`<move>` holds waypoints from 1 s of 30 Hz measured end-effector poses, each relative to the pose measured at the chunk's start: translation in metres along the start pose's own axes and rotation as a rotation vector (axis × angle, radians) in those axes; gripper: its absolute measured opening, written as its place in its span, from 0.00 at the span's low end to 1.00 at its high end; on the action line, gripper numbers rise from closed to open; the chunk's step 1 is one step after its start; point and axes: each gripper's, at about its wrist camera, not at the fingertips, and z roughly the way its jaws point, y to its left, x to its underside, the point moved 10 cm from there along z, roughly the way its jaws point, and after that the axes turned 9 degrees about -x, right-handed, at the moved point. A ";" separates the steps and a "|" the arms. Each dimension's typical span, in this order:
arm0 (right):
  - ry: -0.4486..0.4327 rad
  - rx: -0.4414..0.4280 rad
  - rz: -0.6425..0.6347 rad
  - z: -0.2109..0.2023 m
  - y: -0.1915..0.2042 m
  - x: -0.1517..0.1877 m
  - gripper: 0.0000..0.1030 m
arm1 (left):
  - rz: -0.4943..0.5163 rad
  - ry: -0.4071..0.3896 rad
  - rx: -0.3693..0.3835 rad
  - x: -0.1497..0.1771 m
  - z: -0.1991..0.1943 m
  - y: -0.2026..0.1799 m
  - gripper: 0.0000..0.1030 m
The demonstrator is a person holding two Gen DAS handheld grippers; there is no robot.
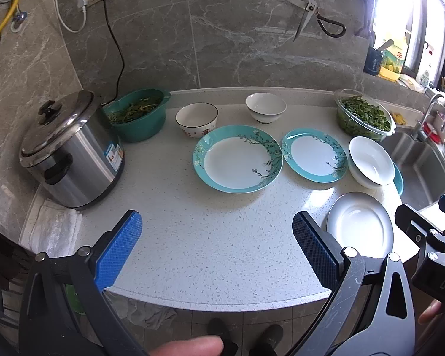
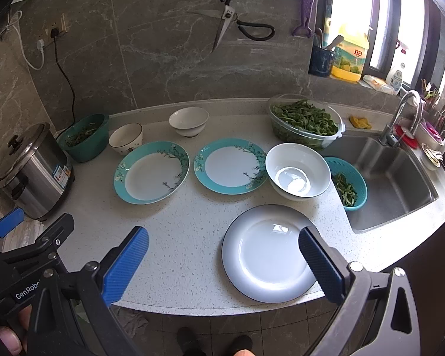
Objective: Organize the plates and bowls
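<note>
Two teal-rimmed floral plates lie side by side mid-counter: the left one (image 1: 237,163) (image 2: 151,172) and the right one (image 1: 314,155) (image 2: 230,165). A large white bowl (image 1: 370,160) (image 2: 296,171) stands right of them. A white dark-rimmed plate (image 1: 360,225) (image 2: 270,253) lies at the front edge. Two small bowls stand behind: a patterned one (image 1: 196,119) (image 2: 125,138) and a plain white one (image 1: 265,107) (image 2: 188,121). My left gripper (image 1: 216,249) is open and empty over the front counter. My right gripper (image 2: 222,264) is open and empty, its right finger over the white plate.
A steel rice cooker (image 1: 71,151) (image 2: 32,172) stands at the left on the counter (image 1: 192,237), with a green tub of greens (image 1: 138,114) behind it. A clear bowl of greens (image 2: 305,121), a small teal colander (image 2: 348,182) and the sink (image 2: 391,178) are at the right.
</note>
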 end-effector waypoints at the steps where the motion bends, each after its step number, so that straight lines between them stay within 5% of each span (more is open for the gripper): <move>1: 0.003 0.000 0.006 0.001 0.000 0.002 1.00 | 0.004 0.001 0.005 0.000 0.003 0.000 1.00; 8: 0.055 0.003 0.049 0.013 -0.012 0.016 1.00 | 0.077 0.044 -0.008 0.007 0.047 -0.011 1.00; 15: 0.134 0.071 0.141 0.039 -0.077 0.060 0.98 | 0.151 0.143 0.071 0.043 0.101 -0.049 0.99; 19: 0.094 -0.030 0.210 0.056 -0.127 0.074 0.98 | 0.161 0.117 0.272 0.048 0.118 -0.089 1.00; 24: 0.152 -0.262 0.337 0.098 -0.186 0.095 0.75 | 0.104 0.387 0.207 0.069 0.166 -0.125 1.00; 30: 0.220 -0.470 0.393 0.135 -0.220 0.107 0.62 | 0.130 0.410 0.219 0.074 0.192 -0.183 0.93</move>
